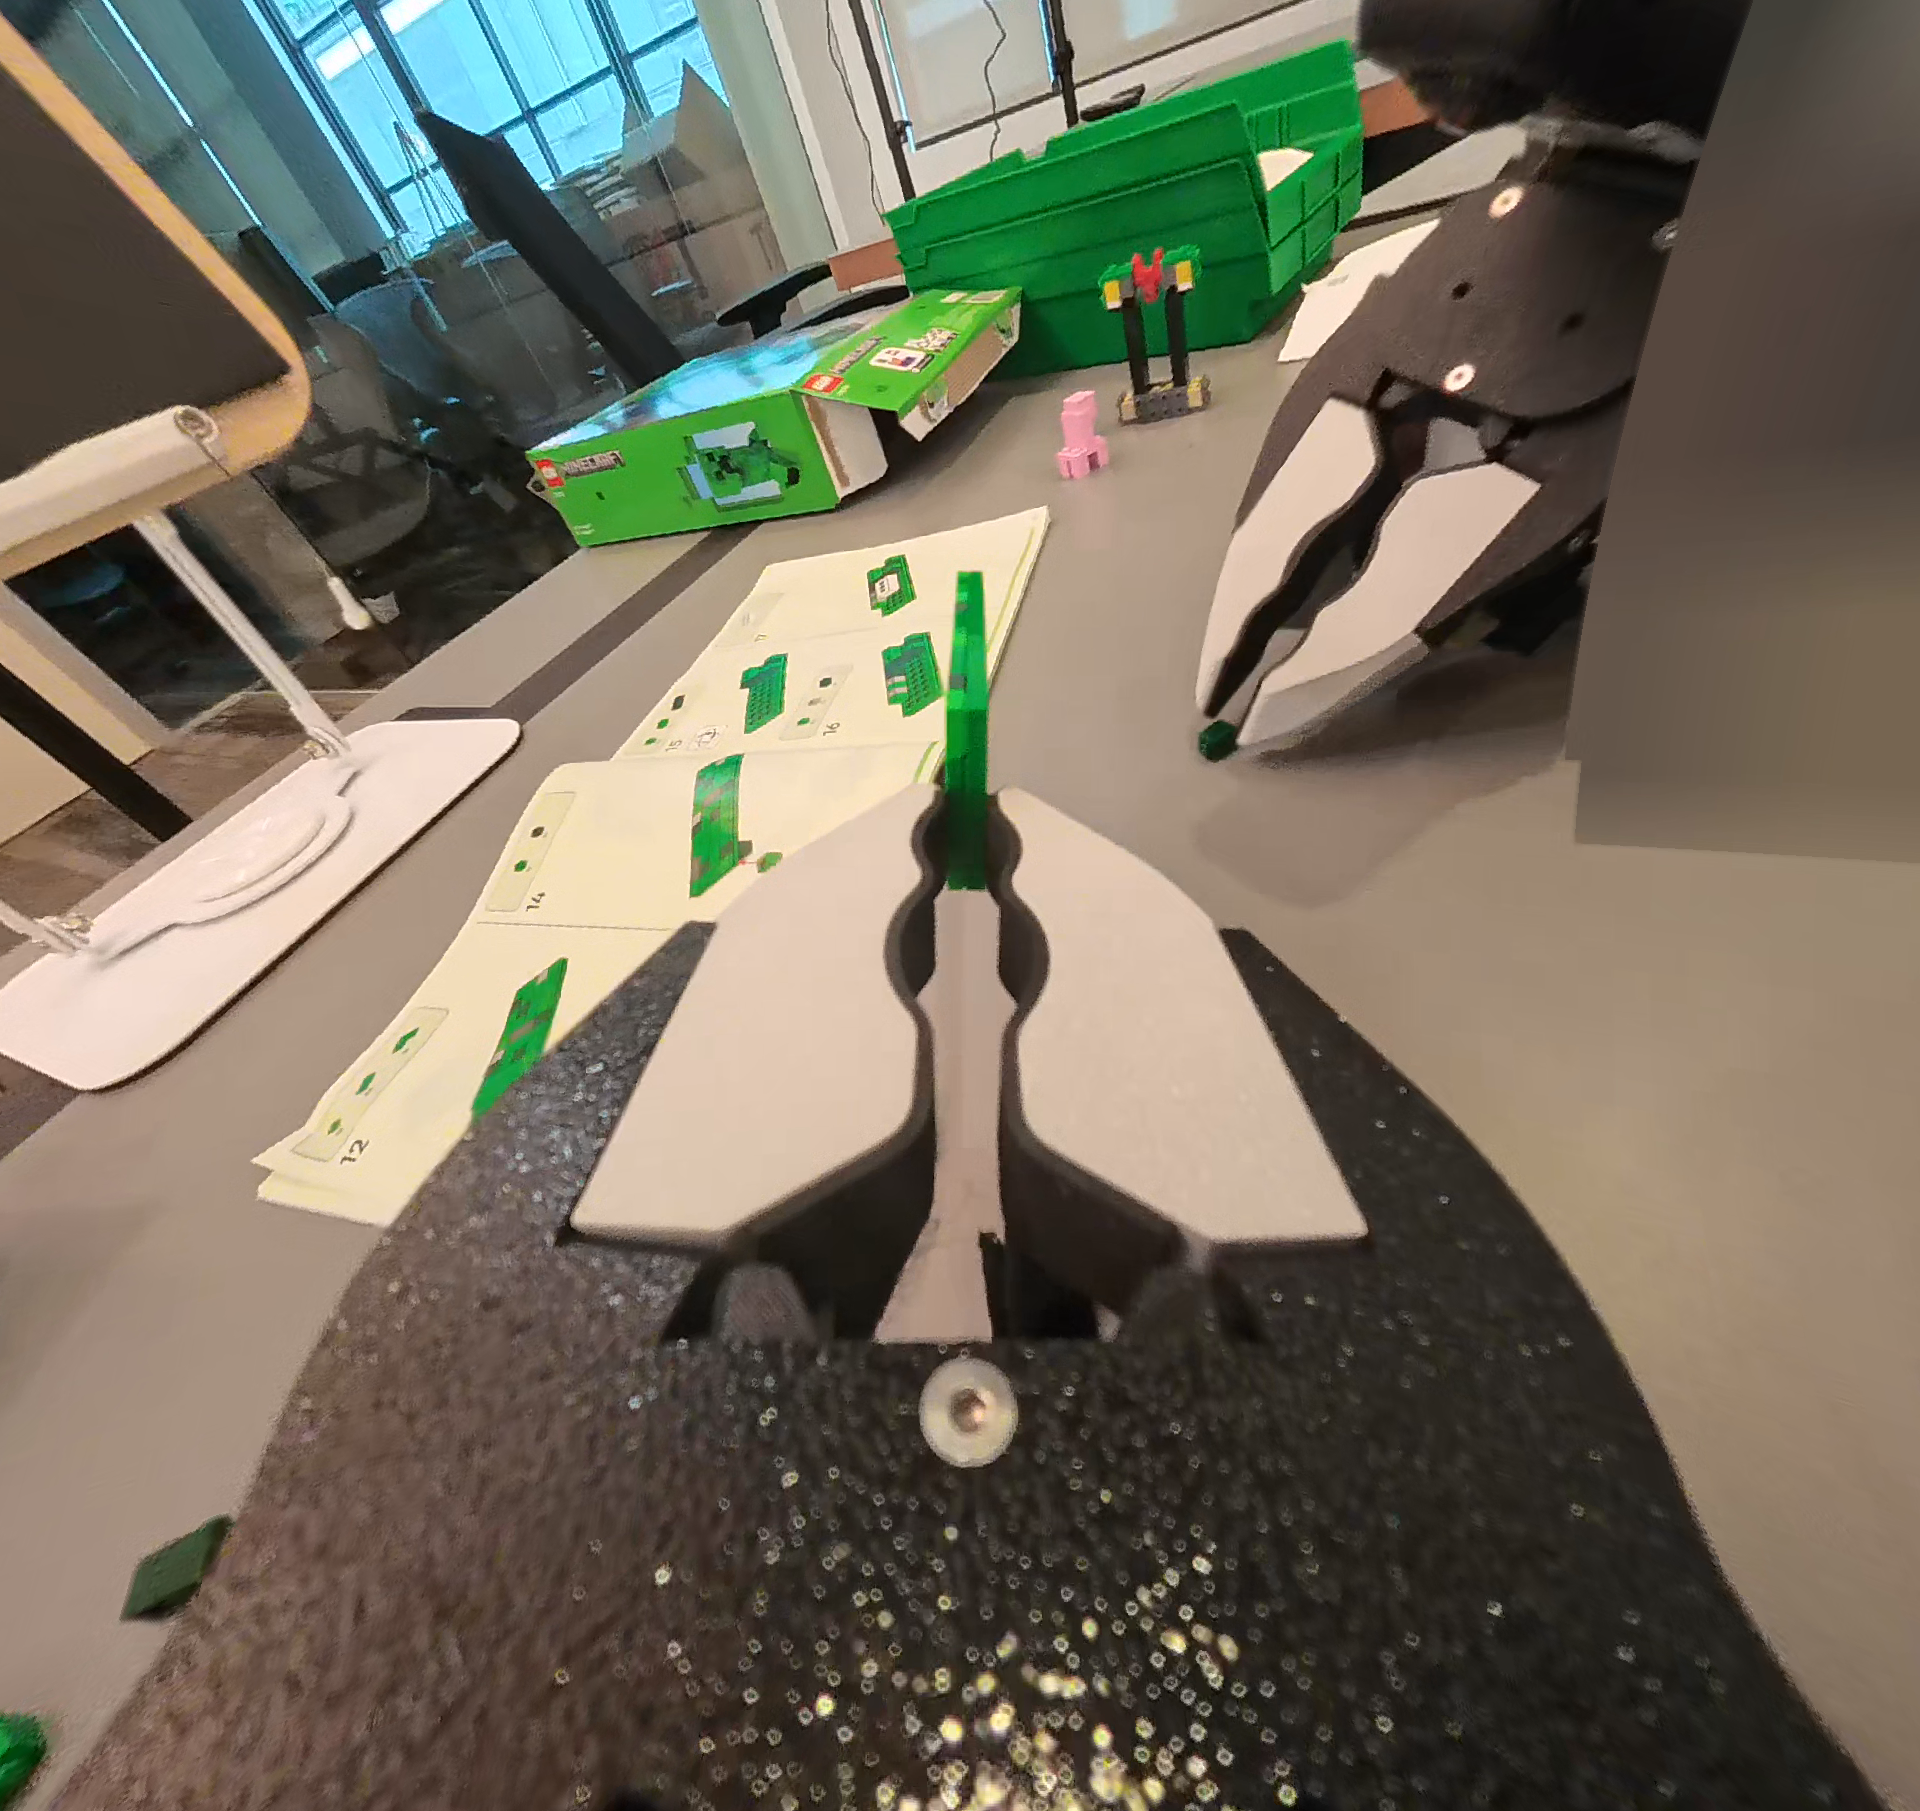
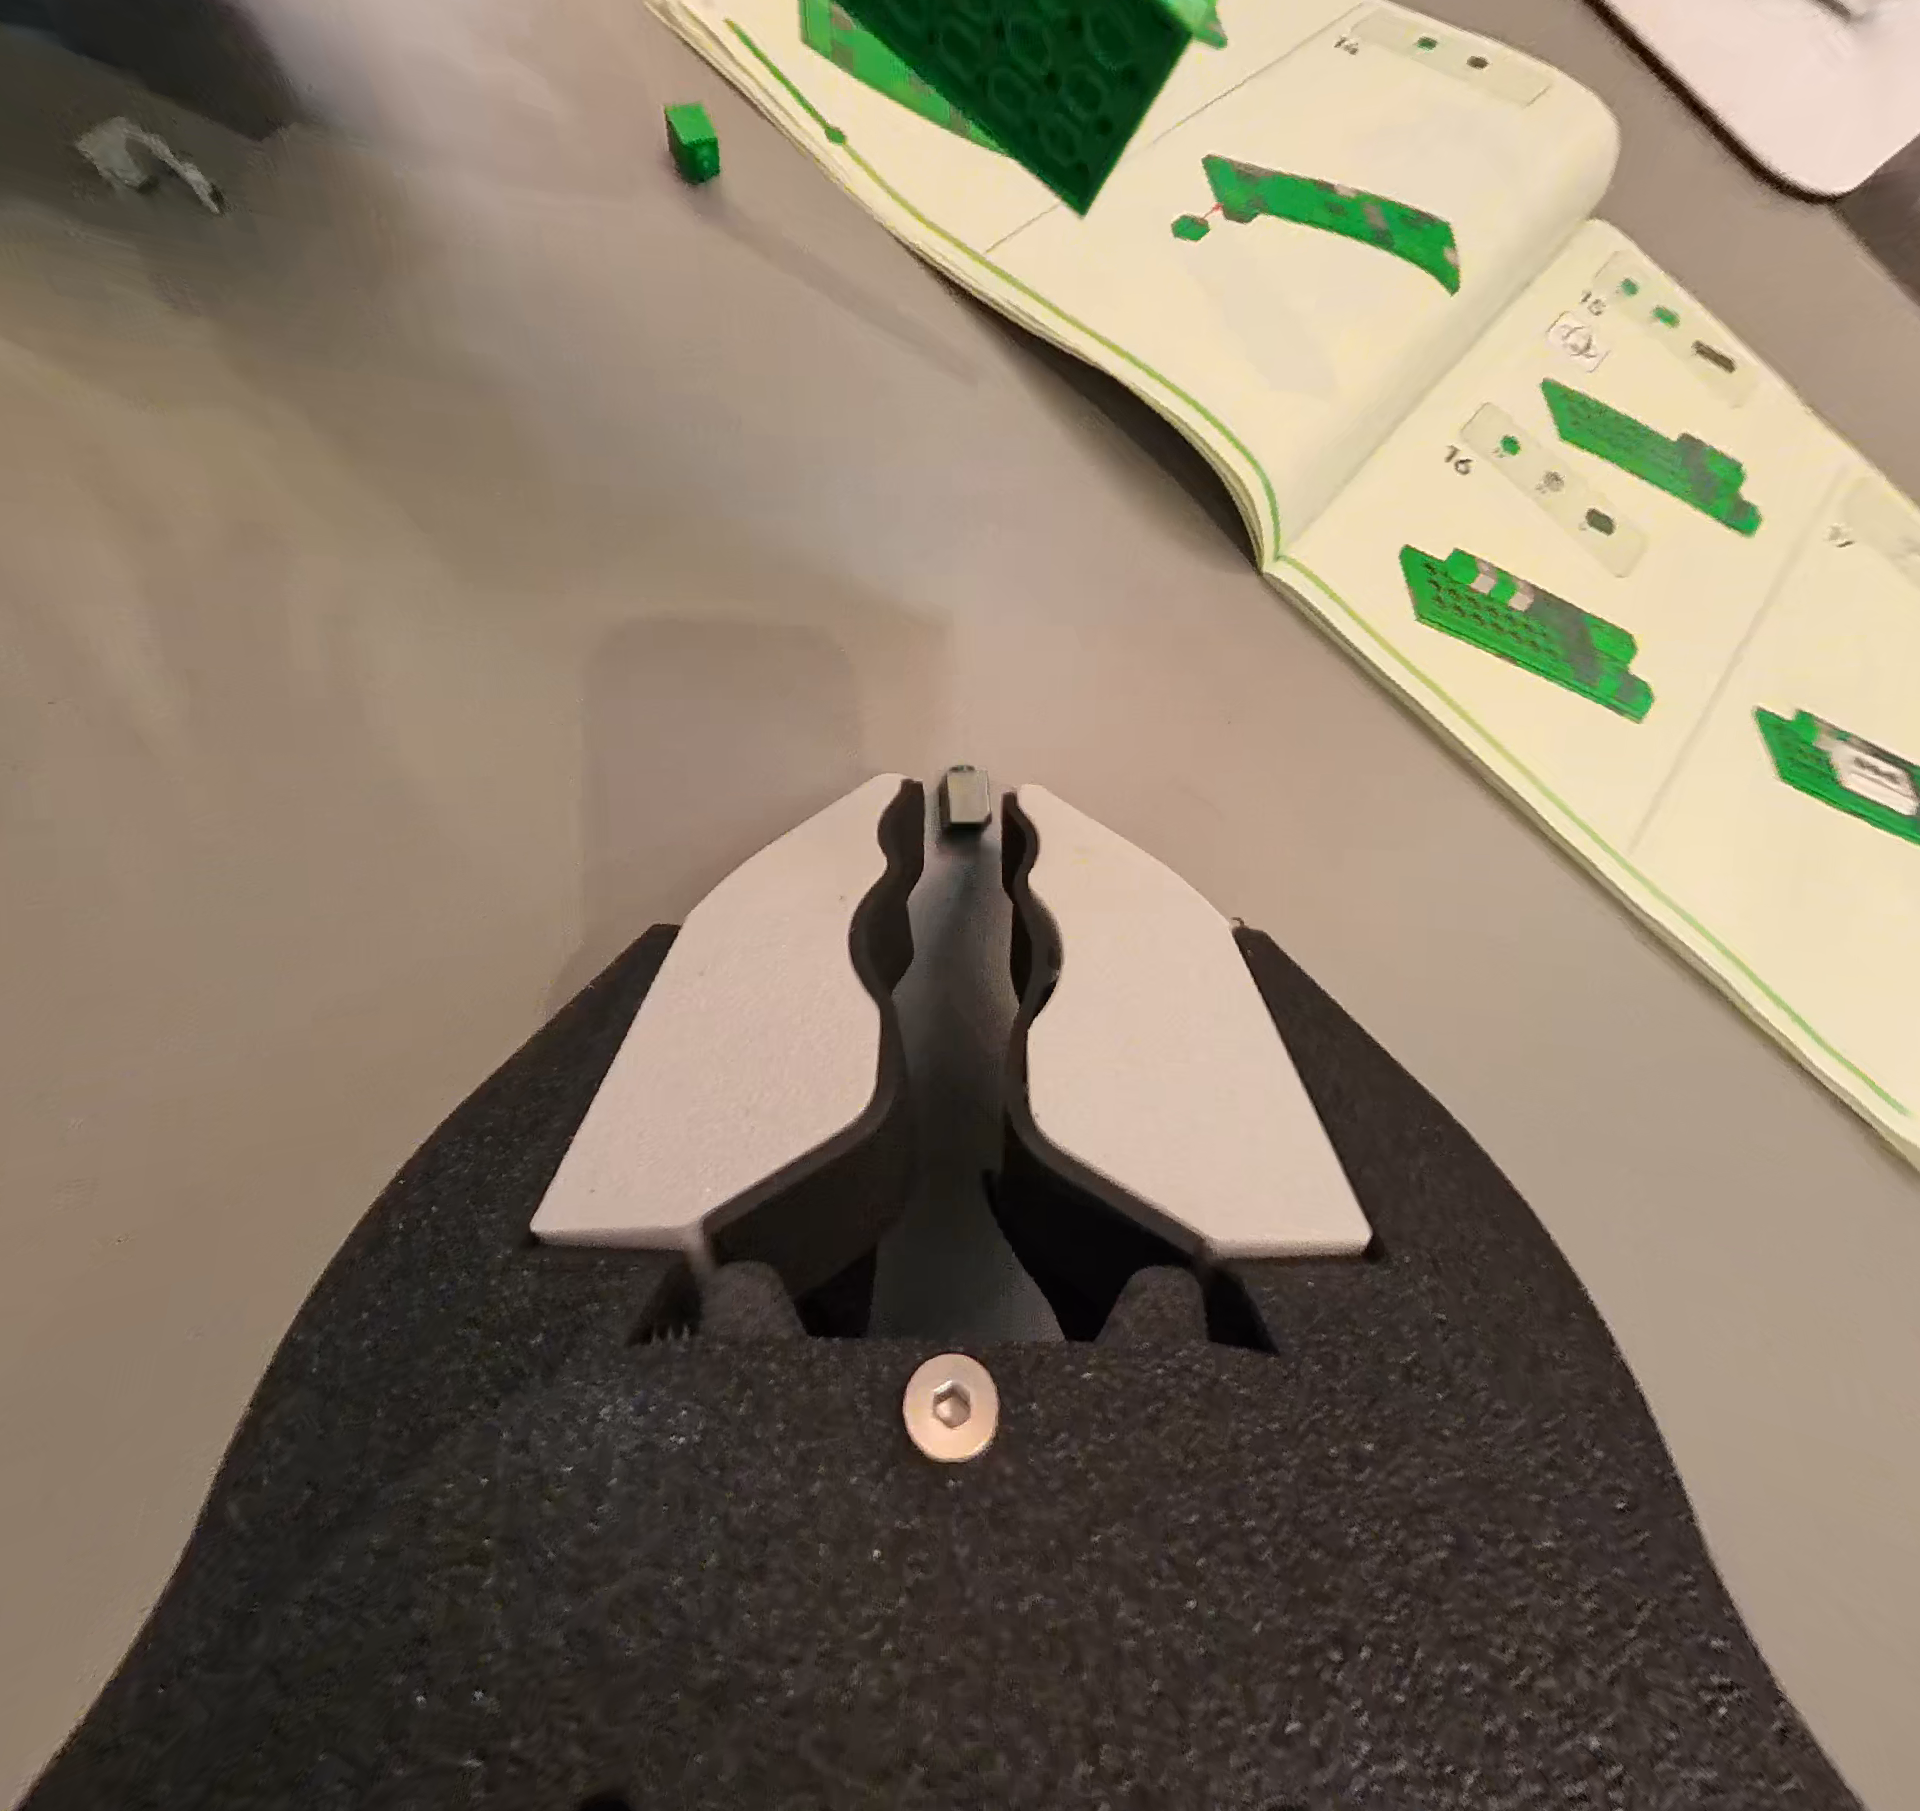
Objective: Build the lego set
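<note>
My left gripper (image 1: 968,800) is shut on a green plate assembly (image 1: 968,691), held edge-on above the open instruction booklet (image 1: 727,878). The plate's underside shows at the top of the right wrist view (image 2: 997,26). My right gripper (image 2: 963,790) is closed around a small dark green brick (image 2: 961,803), with its tips down at the grey table. The left wrist view shows it (image 1: 1231,722) to the right of the plate, with the brick (image 1: 1216,741) at its tip. A loose bright green brick (image 2: 691,140) lies beside the booklet (image 2: 1351,411).
A green set box (image 1: 717,452) lies open beyond the booklet. Green bins (image 1: 1122,234) stand at the back. A pink pig figure (image 1: 1083,433) and a small black-and-grey build (image 1: 1153,327) stand before them. A white lamp base (image 1: 249,878) sits left. A dark green piece (image 1: 171,1582) lies near left. Spacing between my two grippers at the tips: around 15 cm.
</note>
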`<state>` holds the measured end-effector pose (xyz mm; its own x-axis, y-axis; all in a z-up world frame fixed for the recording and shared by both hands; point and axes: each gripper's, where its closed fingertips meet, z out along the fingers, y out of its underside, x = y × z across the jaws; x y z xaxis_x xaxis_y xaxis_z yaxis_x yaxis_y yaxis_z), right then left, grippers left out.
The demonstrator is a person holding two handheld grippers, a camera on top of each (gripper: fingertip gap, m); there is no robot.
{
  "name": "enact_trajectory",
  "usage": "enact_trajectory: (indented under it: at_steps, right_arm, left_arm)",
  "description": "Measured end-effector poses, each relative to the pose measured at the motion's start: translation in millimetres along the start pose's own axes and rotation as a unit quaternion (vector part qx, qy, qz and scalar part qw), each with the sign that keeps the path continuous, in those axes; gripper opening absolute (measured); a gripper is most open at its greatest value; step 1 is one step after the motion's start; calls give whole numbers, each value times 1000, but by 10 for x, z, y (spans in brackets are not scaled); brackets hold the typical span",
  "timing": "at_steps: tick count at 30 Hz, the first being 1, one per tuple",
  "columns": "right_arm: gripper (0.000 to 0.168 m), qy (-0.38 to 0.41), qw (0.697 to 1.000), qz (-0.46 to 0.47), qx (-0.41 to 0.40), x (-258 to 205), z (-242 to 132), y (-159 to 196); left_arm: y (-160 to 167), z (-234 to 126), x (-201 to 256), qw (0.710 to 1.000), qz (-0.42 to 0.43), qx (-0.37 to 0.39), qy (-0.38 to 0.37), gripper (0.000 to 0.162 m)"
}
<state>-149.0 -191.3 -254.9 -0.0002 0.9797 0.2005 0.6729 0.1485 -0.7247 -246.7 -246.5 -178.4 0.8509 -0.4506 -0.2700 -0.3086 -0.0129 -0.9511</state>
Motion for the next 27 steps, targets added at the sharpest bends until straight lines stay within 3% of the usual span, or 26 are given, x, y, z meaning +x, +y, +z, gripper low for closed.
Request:
enact_trajectory:
  at_steps: [7, 12, 16, 27]
  right_arm:
    - [7, -8, 999, 48, 4, 44, 36, -46]
    - [6, 62, 980, 98, 160, -5, -190, -1058]
    - [6, 107, 973, 93, 184, -134, -164, -1529]
    - [6, 99, 955, 131, 246, -267, -55, -1757]
  left_arm:
    - [-47, -20, -87, 998, -64, 27, -1, 6]
    - [-101, 4, -250, 992, -106, 50, -37, 6]
    - [-142, -2, -352, 989, -110, 63, -70, 6]
    - [-236, -100, -419, 989, -51, 81, -111, 6]
